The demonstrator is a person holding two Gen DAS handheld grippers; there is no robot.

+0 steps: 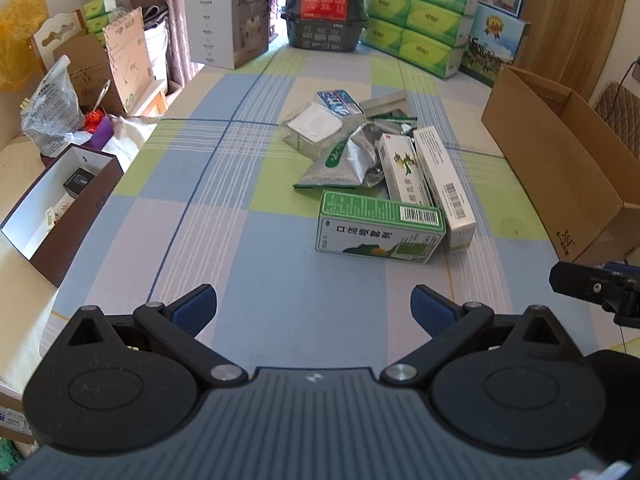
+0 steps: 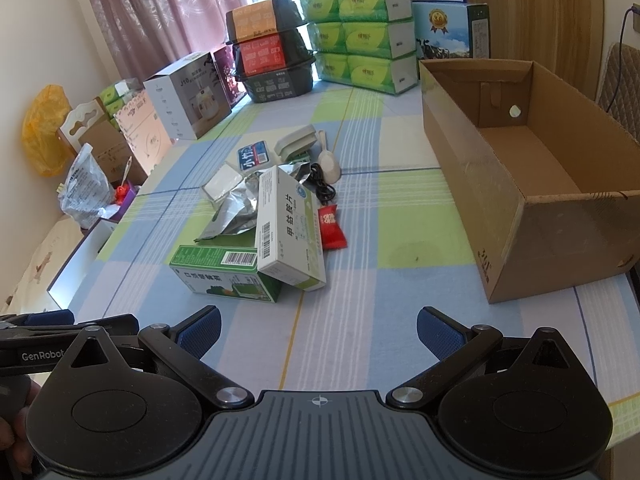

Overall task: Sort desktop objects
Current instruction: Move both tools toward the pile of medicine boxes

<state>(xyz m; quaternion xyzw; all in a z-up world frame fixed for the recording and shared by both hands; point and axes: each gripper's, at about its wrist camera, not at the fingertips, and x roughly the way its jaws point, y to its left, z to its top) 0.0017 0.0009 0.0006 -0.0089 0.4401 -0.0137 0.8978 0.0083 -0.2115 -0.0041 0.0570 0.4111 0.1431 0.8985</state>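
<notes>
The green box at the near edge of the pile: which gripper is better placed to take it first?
Left, probably. The green box lies nearly straight ahead of the open left gripper; for the right gripper it sits off to the left.

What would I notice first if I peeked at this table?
A jumble of boxes and foil packets in the middle of the checked tablecloth, with a green box nearest. A big cardboard box stands open on the right. Bright green tissue packs are stacked at the far end.

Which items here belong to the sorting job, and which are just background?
Job: green medicine box, white medicine box, foil pouches, red sachet, black cable, cardboard box.
Background: tissue packs, stacked bowls, appliance box.
</notes>
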